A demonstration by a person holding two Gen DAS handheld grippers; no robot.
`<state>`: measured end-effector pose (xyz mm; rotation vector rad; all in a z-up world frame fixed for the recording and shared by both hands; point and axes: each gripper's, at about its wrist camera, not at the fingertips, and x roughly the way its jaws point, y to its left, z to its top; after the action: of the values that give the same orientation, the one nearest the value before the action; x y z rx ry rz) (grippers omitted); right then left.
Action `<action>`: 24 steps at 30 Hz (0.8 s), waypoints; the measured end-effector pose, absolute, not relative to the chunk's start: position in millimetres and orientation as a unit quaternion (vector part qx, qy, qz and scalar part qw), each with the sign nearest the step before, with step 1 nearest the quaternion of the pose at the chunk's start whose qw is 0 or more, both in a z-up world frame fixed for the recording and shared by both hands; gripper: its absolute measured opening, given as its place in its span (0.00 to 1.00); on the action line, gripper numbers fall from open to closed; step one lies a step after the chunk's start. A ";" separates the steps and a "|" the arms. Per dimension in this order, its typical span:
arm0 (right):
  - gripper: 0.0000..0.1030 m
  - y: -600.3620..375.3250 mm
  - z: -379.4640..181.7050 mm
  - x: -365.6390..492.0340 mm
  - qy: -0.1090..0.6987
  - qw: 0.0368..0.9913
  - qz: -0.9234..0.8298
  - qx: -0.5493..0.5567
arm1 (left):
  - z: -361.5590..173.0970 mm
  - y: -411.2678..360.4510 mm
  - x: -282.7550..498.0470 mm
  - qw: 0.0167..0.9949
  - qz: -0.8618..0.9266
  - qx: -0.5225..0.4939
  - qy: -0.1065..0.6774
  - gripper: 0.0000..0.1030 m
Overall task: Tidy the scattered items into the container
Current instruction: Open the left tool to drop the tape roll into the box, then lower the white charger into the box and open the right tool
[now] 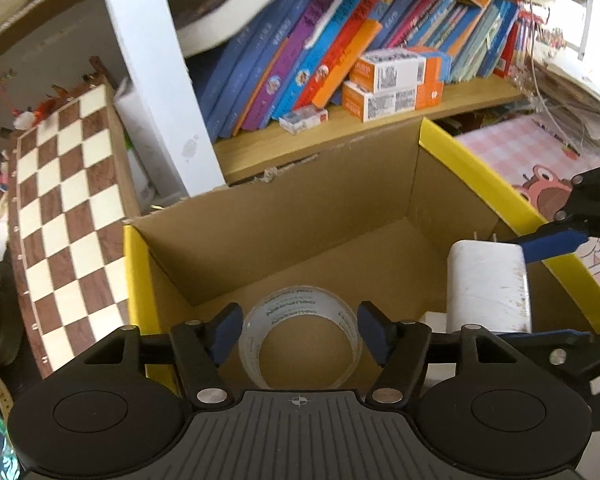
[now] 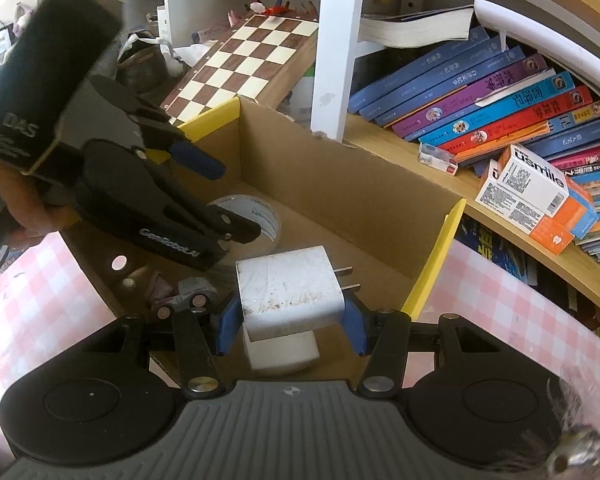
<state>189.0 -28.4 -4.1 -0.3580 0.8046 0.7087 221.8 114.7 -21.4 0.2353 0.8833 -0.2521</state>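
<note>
A cardboard box (image 1: 300, 216) with yellow-taped edges stands on the table; it also shows in the right wrist view (image 2: 340, 184). A clear tape roll (image 1: 300, 332) lies on the box floor, seen too in the right wrist view (image 2: 260, 216). My left gripper (image 1: 296, 332) is open above the box, its blue pads either side of the roll and apart from it. My right gripper (image 2: 290, 320) is shut on a white plug charger (image 2: 288, 288) and holds it over the box; the charger also shows in the left wrist view (image 1: 488, 284). A white block (image 2: 280, 350) lies beneath it.
A chessboard (image 1: 68, 216) leans left of the box. A wooden shelf (image 1: 340, 128) of books and small cartons runs behind it. A pink checked cloth (image 2: 520, 320) covers the table around the box. A small toy car (image 2: 192, 292) lies inside the box.
</note>
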 end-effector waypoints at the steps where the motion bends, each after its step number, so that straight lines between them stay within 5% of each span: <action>1: 0.49 -27.8 -3.4 188.4 0.380 0.845 0.336 -0.171 | -18.4 115.7 218.7 0.893 -0.120 0.110 0.420 0.63; 24: 0.49 -24.5 2.4 191.6 0.387 0.844 0.322 -0.183 | 16.4 131.1 144.1 0.928 -0.107 0.062 0.350 0.73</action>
<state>191.6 -24.5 2.4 -0.3868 0.8169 0.6788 144.1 131.1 16.4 0.1269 0.7176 -0.2200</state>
